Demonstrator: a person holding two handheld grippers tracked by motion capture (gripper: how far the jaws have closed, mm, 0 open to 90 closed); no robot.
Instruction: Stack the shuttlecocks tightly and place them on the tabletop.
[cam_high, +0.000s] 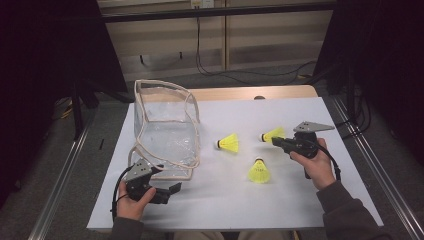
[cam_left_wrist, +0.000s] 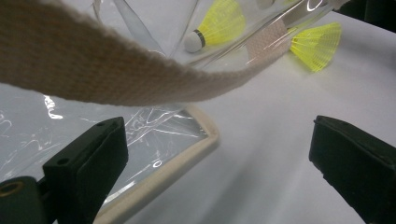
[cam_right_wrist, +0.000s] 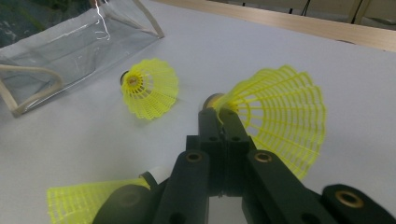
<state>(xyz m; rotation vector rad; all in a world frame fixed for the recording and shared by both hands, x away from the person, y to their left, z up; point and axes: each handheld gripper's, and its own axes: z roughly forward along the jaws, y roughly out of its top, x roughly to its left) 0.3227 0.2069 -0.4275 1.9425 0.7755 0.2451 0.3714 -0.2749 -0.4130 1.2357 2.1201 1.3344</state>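
Note:
Three yellow shuttlecocks are on the white sheet. My right gripper (cam_high: 275, 140) (cam_right_wrist: 218, 114) is shut on one shuttlecock (cam_high: 273, 134) (cam_right_wrist: 280, 116), pinching its skirt close to the cork. A second shuttlecock (cam_high: 229, 143) (cam_right_wrist: 149, 88) lies on its side toward the bag. The third (cam_high: 258, 171) (cam_right_wrist: 88, 203) stands cork up nearer the person. A clear plastic bag (cam_high: 165, 130) (cam_right_wrist: 70, 51) with beige trim stands open at the left. My left gripper (cam_high: 167, 180) (cam_left_wrist: 219, 140) is open at the bag's front corner, with nothing between its jaws. The bag's beige strap (cam_left_wrist: 116, 70) hangs just above them.
The white sheet (cam_high: 280, 200) covers a wooden table (cam_high: 240, 93) whose far edge shows behind it. Metal rails (cam_high: 65, 170) run along both sides. Cables (cam_high: 235, 72) lie on the floor beyond the table.

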